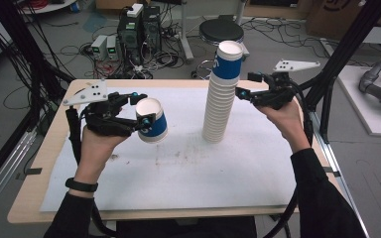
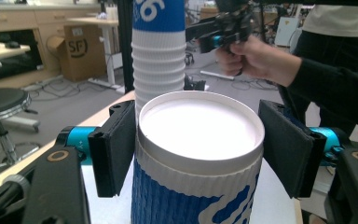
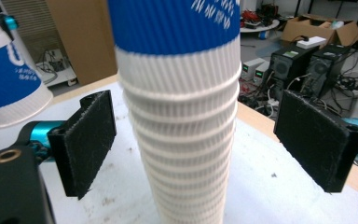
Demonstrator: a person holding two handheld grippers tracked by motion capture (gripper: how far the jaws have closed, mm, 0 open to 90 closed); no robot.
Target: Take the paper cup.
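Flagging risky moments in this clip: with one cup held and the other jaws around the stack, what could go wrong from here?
1. The stack of paper cups is tall and narrow; the right gripper has open jaws on either side, so an off-centre closing could tip it.
2. The left gripper holds a single paper cup tilted near its rim; squeezing could crush it, or it may slip.

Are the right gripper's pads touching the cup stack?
Apart. The right gripper view shows the stack between the right gripper's pads, with table visible on both sides.
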